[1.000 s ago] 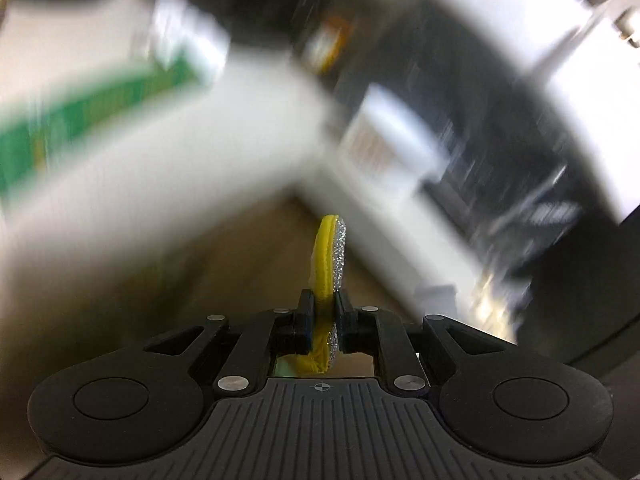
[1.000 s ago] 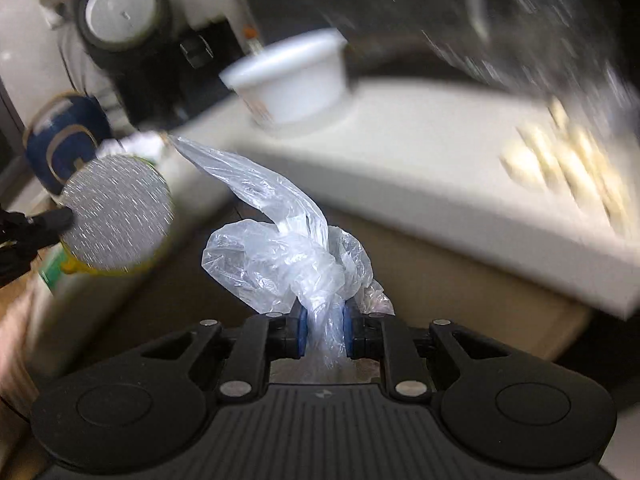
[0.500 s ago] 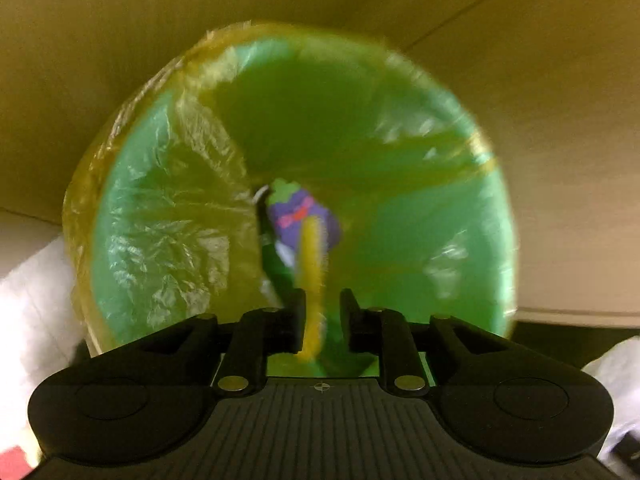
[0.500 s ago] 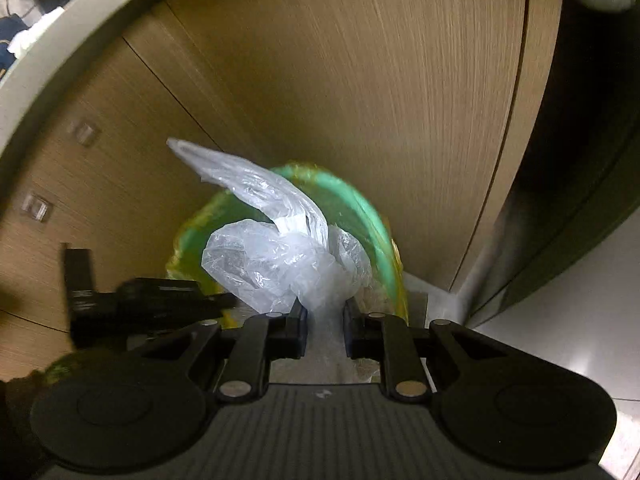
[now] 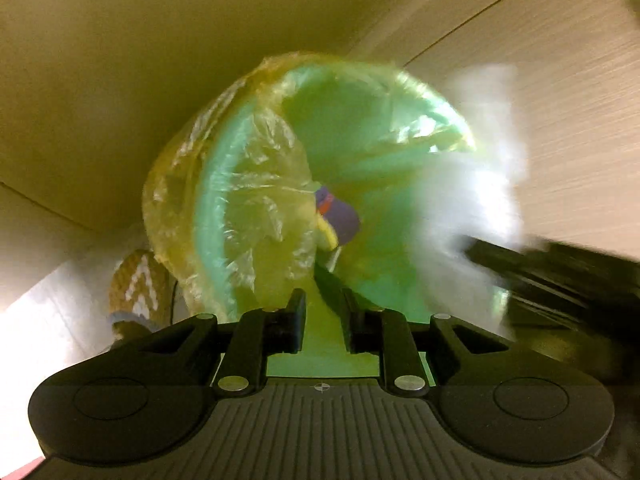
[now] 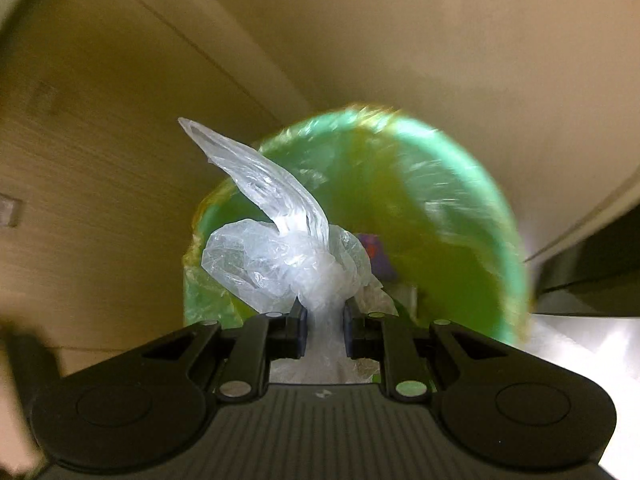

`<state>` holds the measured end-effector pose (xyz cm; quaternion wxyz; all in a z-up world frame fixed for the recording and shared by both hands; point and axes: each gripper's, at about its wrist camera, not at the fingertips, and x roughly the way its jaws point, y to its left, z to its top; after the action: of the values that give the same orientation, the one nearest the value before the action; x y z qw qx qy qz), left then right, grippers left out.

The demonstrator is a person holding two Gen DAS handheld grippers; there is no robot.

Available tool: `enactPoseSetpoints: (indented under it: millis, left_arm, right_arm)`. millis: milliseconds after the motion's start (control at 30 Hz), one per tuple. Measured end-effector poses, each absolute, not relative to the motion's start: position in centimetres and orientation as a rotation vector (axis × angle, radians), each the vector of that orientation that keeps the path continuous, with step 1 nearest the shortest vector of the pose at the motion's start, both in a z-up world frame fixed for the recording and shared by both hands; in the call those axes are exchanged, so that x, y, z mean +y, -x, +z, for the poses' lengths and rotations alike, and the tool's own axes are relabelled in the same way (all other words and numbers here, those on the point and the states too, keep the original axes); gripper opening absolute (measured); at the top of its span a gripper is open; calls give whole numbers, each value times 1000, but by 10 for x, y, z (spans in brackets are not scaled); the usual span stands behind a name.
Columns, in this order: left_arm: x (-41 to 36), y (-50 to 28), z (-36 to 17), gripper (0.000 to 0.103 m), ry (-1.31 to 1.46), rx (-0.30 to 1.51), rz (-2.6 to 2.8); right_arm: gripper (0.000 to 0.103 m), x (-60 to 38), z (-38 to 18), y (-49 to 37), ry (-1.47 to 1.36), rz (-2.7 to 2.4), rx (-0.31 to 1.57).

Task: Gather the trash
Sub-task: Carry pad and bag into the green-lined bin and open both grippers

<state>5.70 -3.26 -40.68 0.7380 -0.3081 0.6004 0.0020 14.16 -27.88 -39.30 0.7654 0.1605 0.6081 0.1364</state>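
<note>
A green bin [image 5: 208,220] with a yellowish liner [image 5: 176,184] fills the left wrist view. My left gripper [image 5: 323,300] hangs over its mouth, open, with nothing between its fingers. Down inside lie a purple wrapper [image 5: 340,220] and a yellow piece [image 5: 328,234]. My right gripper [image 6: 324,308] is shut on a crumpled clear plastic bag [image 6: 272,256], held above the same bin [image 6: 508,248], near its left rim. In the left wrist view that bag [image 5: 472,200] and the right gripper [image 5: 560,272] show as a blur at the bin's right side.
Wooden cabinet fronts [image 5: 560,100] stand close behind the bin. A brown woven slipper [image 5: 138,292] sits on the floor left of it. Pale floor [image 6: 580,344] lies to the right, beside a dark gap [image 6: 592,272].
Both grippers dropped from counter height to the bin. The left one let go of the yellow glittery piece, which fell inside. The right one moved nearer the rim, still gripping the bag.
</note>
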Motion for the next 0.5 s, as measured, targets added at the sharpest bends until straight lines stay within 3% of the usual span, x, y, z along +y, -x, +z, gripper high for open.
enactPoseSetpoints:
  millis: [267,367,500]
  left_arm:
    - [-14,-53,-373,21,707,1247,-61]
    - [-10,-57,-365,21,719,1237,-67]
    - [-8,-62,-353,21,710,1226,-75]
  right_arm:
    - [19,-219,-507,-175,-187,251,1563]
    - [24,-221,-497,-175,-180,243,1539]
    - [39,-231,-467,-174,-237,247,1486]
